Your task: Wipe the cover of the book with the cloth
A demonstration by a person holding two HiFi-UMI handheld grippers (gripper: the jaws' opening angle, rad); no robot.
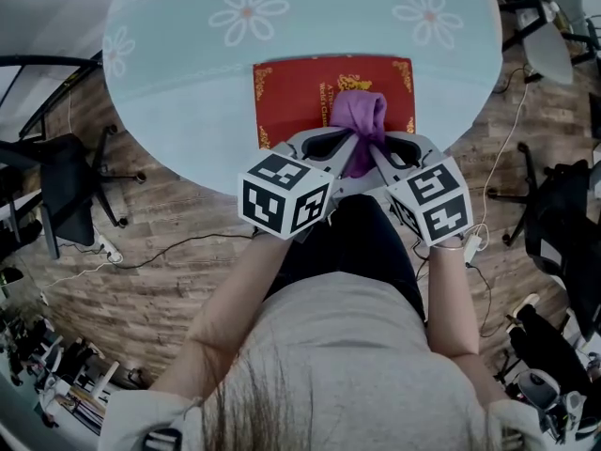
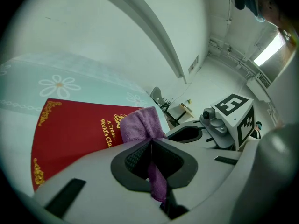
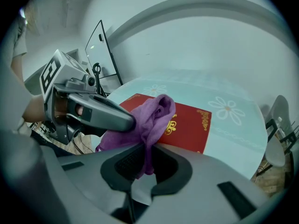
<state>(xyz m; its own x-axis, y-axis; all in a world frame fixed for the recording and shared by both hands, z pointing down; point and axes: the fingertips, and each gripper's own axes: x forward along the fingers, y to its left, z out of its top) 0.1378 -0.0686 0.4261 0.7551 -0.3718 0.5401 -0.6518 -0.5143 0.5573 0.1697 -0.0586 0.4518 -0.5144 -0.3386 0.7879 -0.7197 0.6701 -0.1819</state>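
A red book point(image 1: 300, 94) with gold print lies at the near edge of the round table point(image 1: 188, 83). A purple cloth point(image 1: 359, 116) is bunched over the book's near right part. Both grippers meet at the cloth: my left gripper point(image 1: 355, 139) is shut on the cloth point(image 2: 140, 125), and my right gripper point(image 1: 374, 144) is shut on the same cloth point(image 3: 152, 120). A strip of cloth hangs down between each pair of jaws. The book point(image 2: 74, 129) shows beyond the left jaws, and the book point(image 3: 187, 122) lies under the cloth in the right gripper view.
The table wears a pale blue cover with white flowers point(image 1: 248, 11). Office chairs stand on the wooden floor at the left point(image 1: 66, 186) and right point(image 1: 563, 214). Cables point(image 1: 160, 252) trail across the floor.
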